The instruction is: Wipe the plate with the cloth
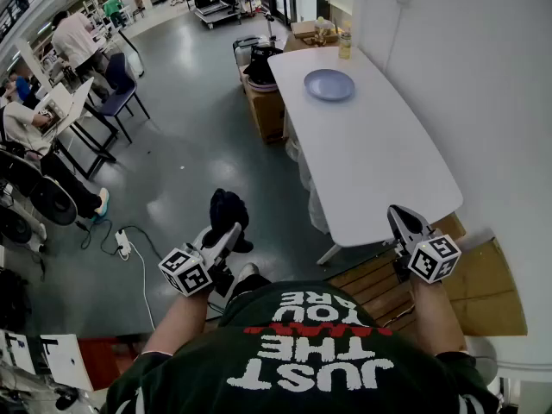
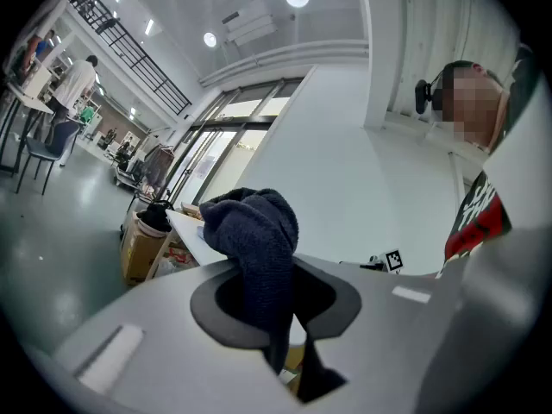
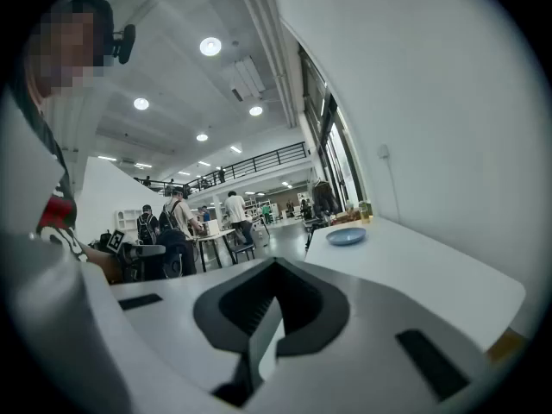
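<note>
The left gripper (image 1: 231, 231) is held about level above the grey floor (image 1: 190, 153), to the left of the white table (image 1: 379, 153) and apart from it. Its fingers (image 2: 147, 326) are closed on a dark blue cloth (image 1: 226, 210). In the left gripper view the cloth (image 2: 254, 231) is seen bunched up above the finger tips, while a thin end hangs down below the place where it is pinched.

The right gripper (image 1: 397, 212) is held over the near end of the table and is pointed slightly downward along it. In the right gripper view its fingers (image 3: 172, 335) are pressed fully together, and nothing is held between them.

The light blue plate (image 1: 329, 84) is lying flat near the far end of the table, well apart from both grippers, and it is seen also in the right gripper view (image 3: 346, 236). A small yellowish bottle (image 1: 345, 44) is standing beyond the plate, near the far edge. A cardboard box (image 1: 263, 106) is placed on the floor just beside the far left side of the table. People are seated at desks in the background on the left.
</note>
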A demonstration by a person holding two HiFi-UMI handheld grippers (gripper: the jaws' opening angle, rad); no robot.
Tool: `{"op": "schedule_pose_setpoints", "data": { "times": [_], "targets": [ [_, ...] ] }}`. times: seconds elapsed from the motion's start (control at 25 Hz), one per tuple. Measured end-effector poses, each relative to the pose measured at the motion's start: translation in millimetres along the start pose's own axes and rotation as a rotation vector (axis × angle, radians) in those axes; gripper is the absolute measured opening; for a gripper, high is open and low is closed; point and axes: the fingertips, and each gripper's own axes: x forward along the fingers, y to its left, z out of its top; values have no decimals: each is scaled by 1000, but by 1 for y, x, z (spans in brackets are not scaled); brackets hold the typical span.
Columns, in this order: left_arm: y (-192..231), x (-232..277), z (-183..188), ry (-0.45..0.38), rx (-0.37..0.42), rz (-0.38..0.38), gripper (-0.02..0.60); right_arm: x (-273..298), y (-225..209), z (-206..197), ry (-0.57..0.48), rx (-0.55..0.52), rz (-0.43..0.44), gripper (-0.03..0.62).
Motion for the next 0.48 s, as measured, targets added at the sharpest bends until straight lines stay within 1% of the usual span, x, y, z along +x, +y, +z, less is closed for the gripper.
{"op": "schedule_pose_setpoints", "data": {
  "times": [0.48],
  "targets": [
    [4,0,2,-7,1,7,60,8,-1,-3,6,2,16,2]
  ]
}}
